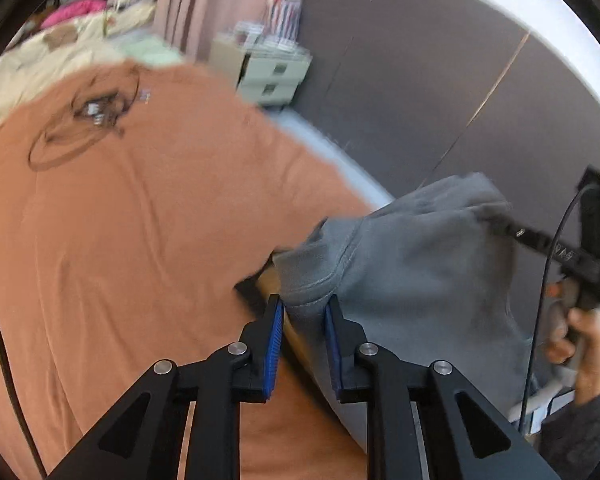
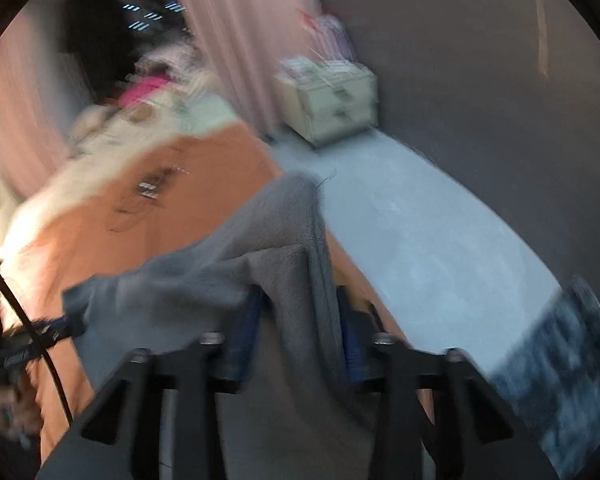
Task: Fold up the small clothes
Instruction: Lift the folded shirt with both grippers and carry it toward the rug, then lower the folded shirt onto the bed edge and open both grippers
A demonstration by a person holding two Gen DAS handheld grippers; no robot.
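A small grey garment [image 1: 412, 264] hangs in the air between my two grippers, over the edge of a bed with an orange-brown sheet [image 1: 132, 224]. My left gripper [image 1: 305, 304] is shut on one corner of the garment, the cloth pinched between its blue pads. In the left wrist view the right gripper [image 1: 496, 216] grips the far corner, held by a hand. In the right wrist view, which is blurred, my right gripper [image 2: 296, 304] has the grey garment [image 2: 260, 272] bunched between its fingers, and the left gripper [image 2: 70, 326] holds the other end.
A black cable coil [image 1: 84, 128] lies on the sheet. Pillows and clothes [image 1: 72, 28] are piled at the bed's far end. A pale drawer unit [image 1: 272, 72] stands by a pink curtain [image 1: 188, 4]. Grey floor [image 2: 420, 216] and a dark wall [image 1: 420, 80] lie to the right.
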